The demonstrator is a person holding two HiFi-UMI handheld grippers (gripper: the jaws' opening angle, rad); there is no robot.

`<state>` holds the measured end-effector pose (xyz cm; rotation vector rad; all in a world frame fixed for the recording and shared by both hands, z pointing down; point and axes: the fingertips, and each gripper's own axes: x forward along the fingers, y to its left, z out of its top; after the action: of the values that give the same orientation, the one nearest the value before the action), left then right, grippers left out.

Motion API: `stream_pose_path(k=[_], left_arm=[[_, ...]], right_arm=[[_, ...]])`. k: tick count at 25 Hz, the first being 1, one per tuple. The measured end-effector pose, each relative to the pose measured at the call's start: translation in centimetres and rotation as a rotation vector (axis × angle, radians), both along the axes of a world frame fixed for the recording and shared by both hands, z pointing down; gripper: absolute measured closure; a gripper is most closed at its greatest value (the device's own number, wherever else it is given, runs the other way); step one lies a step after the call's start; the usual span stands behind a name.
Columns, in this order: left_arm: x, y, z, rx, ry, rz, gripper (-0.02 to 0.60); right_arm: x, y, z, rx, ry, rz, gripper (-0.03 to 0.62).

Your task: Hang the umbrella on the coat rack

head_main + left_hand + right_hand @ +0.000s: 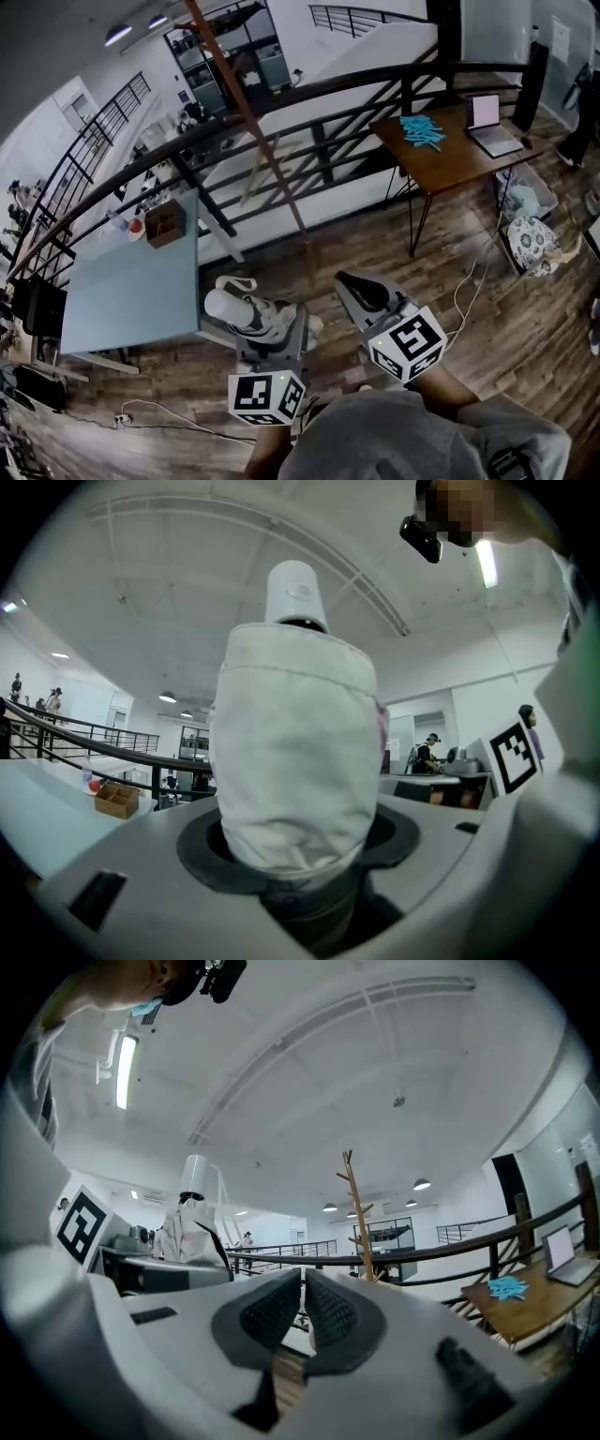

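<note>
A folded white umbrella point(232, 307) in its cloth sleeve stands between the jaws of my left gripper point(246, 315), which is shut on it. In the left gripper view the umbrella point(292, 761) fills the middle, its white handle cap pointing up, with my left gripper point(295, 844) clamped round its lower part. My right gripper point(354, 284) is beside it on the right, shut with nothing held; its ribbed pads point(277, 1312) nearly meet at my right gripper point(303, 1312). The wooden coat rack point(251, 131) rises ahead by the railing, and its branched top point(357, 1206) shows in the right gripper view.
A dark metal railing point(309, 94) runs across ahead. A pale blue table point(122, 291) with a wooden box point(165, 223) stands left. A wooden desk point(441, 159) with a laptop point(489, 122) stands right. Cables and bags point(530, 239) lie on the wood floor.
</note>
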<state>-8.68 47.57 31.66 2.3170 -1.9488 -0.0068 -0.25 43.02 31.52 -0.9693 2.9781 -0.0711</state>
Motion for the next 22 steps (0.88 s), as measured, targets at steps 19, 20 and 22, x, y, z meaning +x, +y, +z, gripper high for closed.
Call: stream_pose_path(k=[19,20,22], left_arm=[[2.9,-4.2,0.9,-0.011,-0.027,0.042,0.313],[3.0,-4.9,1.0,-0.011,-0.030,0.045,0.313],[3.1,-6.6,1.0,-0.012,-0.030,0.052,0.313]], right_arm=[[2.5,-3.5,1.4,-0.019,0.007,0.036,0.568],[2.6,-4.2,1.4,-0.022,0.007,0.041,0.568],[2.6,-5.8,1.6,-0.026,0.005,0.049,0.568]])
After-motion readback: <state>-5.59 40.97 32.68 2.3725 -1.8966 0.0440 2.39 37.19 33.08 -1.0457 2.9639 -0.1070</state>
